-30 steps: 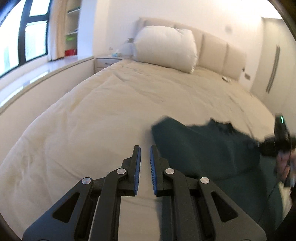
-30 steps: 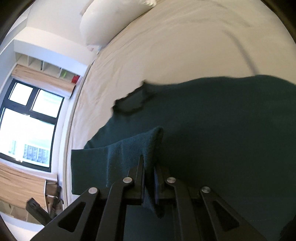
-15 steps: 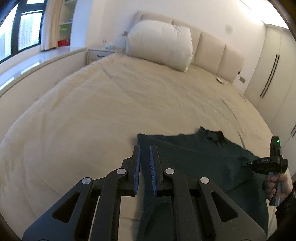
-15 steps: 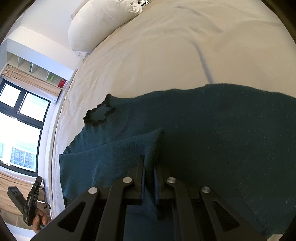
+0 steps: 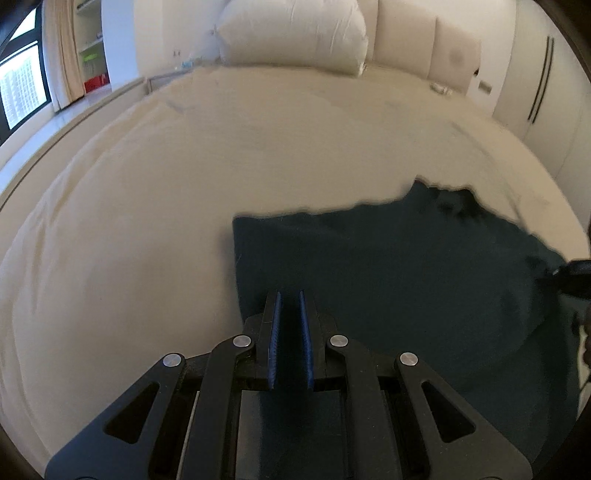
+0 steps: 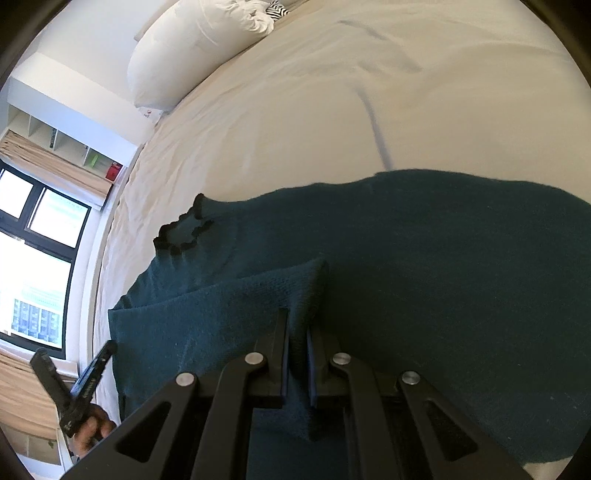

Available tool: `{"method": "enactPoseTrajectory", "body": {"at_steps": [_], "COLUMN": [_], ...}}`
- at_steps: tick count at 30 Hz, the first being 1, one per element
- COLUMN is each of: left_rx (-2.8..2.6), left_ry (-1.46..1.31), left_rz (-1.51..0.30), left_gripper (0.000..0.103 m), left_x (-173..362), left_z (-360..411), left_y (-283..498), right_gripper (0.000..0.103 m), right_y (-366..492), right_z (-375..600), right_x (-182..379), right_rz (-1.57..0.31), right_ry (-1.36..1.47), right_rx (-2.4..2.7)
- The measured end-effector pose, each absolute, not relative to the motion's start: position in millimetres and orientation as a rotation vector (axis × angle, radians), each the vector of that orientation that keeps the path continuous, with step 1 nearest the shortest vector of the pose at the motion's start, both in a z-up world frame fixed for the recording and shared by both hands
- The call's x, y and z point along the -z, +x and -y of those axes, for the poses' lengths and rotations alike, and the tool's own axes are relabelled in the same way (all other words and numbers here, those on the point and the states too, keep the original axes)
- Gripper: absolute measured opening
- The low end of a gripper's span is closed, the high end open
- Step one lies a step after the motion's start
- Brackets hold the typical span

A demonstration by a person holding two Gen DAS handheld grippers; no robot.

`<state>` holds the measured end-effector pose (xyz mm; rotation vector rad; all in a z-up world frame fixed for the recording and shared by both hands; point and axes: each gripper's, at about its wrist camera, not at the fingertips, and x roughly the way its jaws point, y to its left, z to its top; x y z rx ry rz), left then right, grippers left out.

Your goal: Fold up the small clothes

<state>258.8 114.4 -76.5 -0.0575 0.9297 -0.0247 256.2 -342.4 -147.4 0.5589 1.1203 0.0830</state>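
The left claw (image 5: 290, 295) has swung over the dark teal sweater (image 6: 424, 258), which lies spread on the cream bed (image 5: 184, 184). Both claws are closed on sweater folds, right claw (image 6: 297, 325) included. No writing is legible.

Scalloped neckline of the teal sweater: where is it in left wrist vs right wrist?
Left wrist: scalloped neckline sits right of centre, at the far edge of the teal sweater, blurred.
Right wrist: the neckline sits left of centre, at the sweater's far-left edge.
Shared landmark: the white pillow at the head of the bed.
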Motion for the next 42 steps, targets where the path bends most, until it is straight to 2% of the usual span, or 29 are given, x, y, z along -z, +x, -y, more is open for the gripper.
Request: {"method": "enactPoseTrajectory", "body": {"at_steps": [8,10,12,14,18,23,25,26,31,34,35,36,37,39,40,41,42], "left_rx": [0.066,0.064,0.028,0.01,0.062,0.092,0.072,0.078,0.083,0.071,0.064,0.056,0.05,0.042,0.041,0.04,0.041], "left_ry": [-0.097,-0.181,-0.196,-0.22,-0.173,-0.054,0.024,0.014,0.035,0.053,0.065,0.083,0.102,0.129,0.133,0.13,0.126], "left_rz": [-0.941,-0.906,-0.869,-0.845,-0.836,-0.963,-0.913,-0.903,-0.893,-0.883,-0.878,-0.876,-0.873,-0.868,-0.868,-0.869,-0.868], "left_gripper": [0.01,0.01,0.01,0.01,0.01,0.01,0.01,0.01,0.012,0.012,0.012,0.012,0.012,0.012,0.012,0.012,0.012], "left_x": [86,70,54,42,33,83,97,98,99,102,102,102,101,102,102,101,99], "left_z": [-124,-145,-163,-177,-159,-110,-104,-106,-117,-121,-120,-118,-119,-117,-115,-116,-117], "left_y": [263,261,258,260,267,281,276,274,269,266,265,264,264,258,259,259,259], "right_gripper": [0.009,0.017,0.036,0.046,0.046,0.047,0.049,0.046,0.046,0.06,0.069,0.073,0.071,0.054,0.042,0.041,0.044], "right_y": [256,252,244,235,230,241,247,245,230,220,220,224,226,220,213,205,193], "right_z": [350,352,352,352,331,292,292,294,321,320,318,317,317,332,342,350,361], "right_x": [157,149,135,119,101,124,148,151,142,127,131,138,144,152,152,151,146], "right_rz": [-1.118,-1.11,-1.07,-1.006,-0.953,-0.993,-1.046,-1.03,-0.965,-0.886,-0.89,-0.927,-0.95,-0.93,-0.933,-0.925,-0.917], "right_ry": [0.606,0.594,0.543,0.504,0.496,0.51,0.517,0.522,0.604,0.625,0.625,0.612,0.615,0.642,0.671,0.696,0.692], "right_rx": [-0.105,-0.096,-0.041,0.009,-0.068,-0.227,-0.212,-0.217,-0.193,-0.23,-0.246,-0.219,-0.212,-0.227,-0.211,-0.202,-0.15]}}
